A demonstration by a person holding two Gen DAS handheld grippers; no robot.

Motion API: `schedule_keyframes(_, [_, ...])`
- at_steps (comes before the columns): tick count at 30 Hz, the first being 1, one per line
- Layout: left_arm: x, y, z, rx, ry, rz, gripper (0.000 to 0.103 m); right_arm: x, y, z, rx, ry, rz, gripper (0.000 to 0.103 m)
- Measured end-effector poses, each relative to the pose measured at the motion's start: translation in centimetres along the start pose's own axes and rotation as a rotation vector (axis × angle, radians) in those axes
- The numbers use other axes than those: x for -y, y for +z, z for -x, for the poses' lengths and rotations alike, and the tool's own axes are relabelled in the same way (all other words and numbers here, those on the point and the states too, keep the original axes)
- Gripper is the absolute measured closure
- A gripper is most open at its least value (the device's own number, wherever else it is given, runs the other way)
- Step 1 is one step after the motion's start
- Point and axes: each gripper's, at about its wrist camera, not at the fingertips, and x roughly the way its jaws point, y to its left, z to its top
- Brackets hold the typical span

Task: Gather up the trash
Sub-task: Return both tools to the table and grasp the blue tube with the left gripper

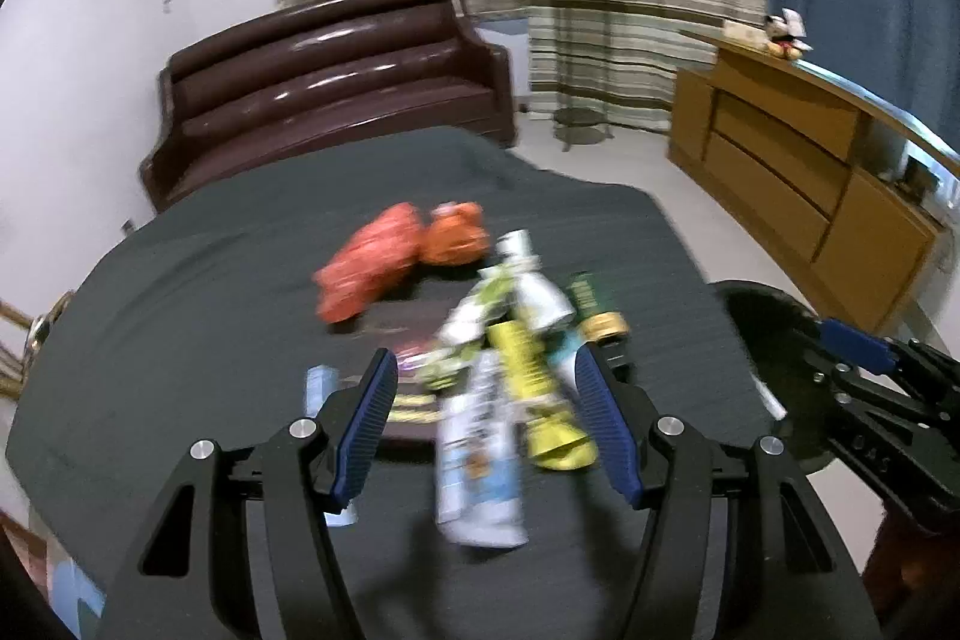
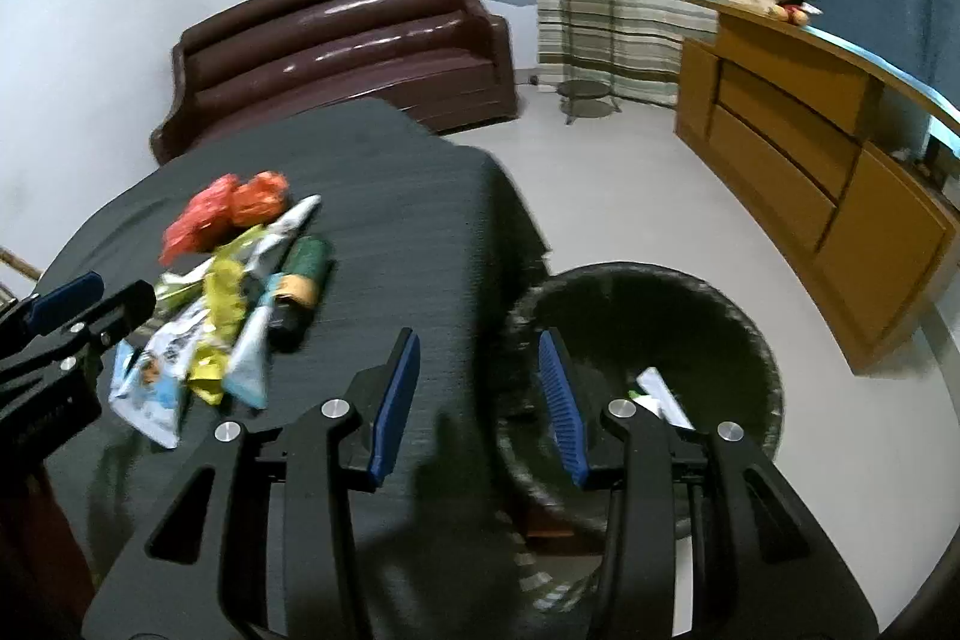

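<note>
- The left gripper [image 1: 486, 418] hangs over a dark grey cloth-covered table [image 1: 180, 316], its blue-padded jaws apart and holding nothing.
- Below and ahead of it lies the trash pile [image 1: 510, 340]: white, yellow-green and pale blue wrappers, a dark green packet with a gold band [image 1: 591, 307], and two crumpled orange bags [image 1: 396, 259].
- All printing on the wrappers is smeared by motion blur, so no brand or label can be read.
- The right gripper [image 2: 480, 394] stands over the table's edge, jaws parted and empty.
- Just beyond its right finger sits a round black bin [image 2: 648, 292] on the floor beside the table, with what looks like a white wrapper [image 2: 663, 394] inside.
- Raised letters on the right gripper's body, seen from the left wrist, are too blurred to make out.
</note>
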Motion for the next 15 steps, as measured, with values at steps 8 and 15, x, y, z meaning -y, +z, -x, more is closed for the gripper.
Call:
schedule_keyframes(8, [-5.3, -2.6, -0.2, -0.043, 0.069, 0.077, 0.043, -3.5, -0.6, -0.1, -0.016, 0.037, 0.045, 0.063])
schedule_keyframes(15, [-7.1, -4.0, -1.4, -0.101, 0.073, 0.106, 0.043, -4.9, -1.2, -0.4, -0.035, 0.043, 0.057, 0.063])
